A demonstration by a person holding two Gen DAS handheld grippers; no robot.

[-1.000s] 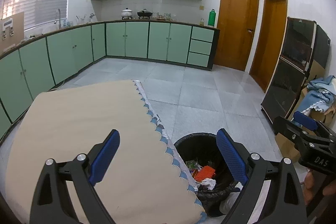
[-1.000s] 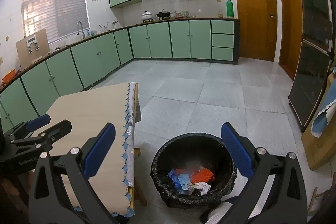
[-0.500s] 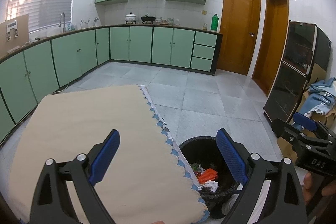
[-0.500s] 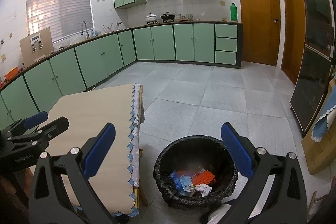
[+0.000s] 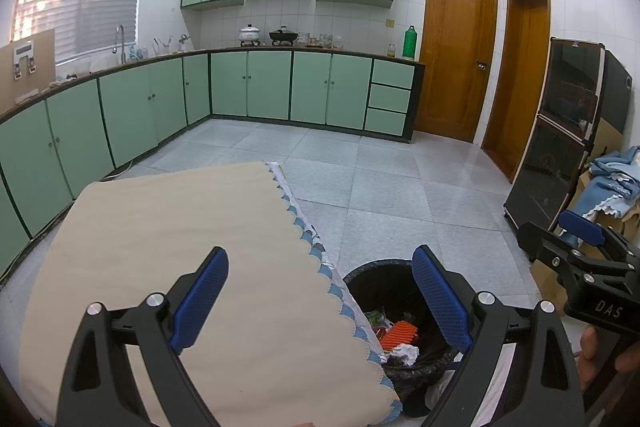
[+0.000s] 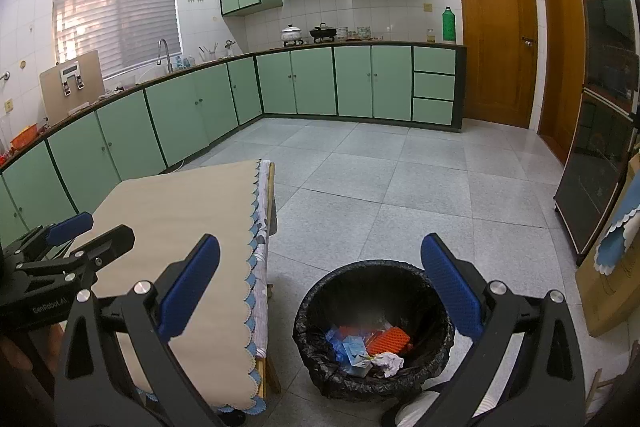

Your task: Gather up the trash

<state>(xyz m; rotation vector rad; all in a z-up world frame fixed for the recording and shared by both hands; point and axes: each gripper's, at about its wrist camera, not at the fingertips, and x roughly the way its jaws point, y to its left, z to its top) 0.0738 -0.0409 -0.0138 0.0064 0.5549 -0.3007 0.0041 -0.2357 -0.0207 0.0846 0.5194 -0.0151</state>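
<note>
The tiled floor is bare wherever it shows, and the cloth-covered worktop carries nothing on the part in view. Just beside its scalloped edge stands the bin, round, upright on the floor, mouth facing straight up, lined with a black bag. In its bottom lies the trash: an orange ridged piece, blue and white wrappers, a crumpled white scrap. The orange piece has its long axis running roughly across the right-wrist view, tilted up toward the right; the other pieces lie jumbled with no clear direction. Judging from this, collection looks finished or nearly so, with no loose piece visible to fetch. The left hand-held gripper hangs over the worktop's near corner, spread wide and empty; the right hand-held gripper hangs above the bin's near side, likewise wide and empty.
</note>
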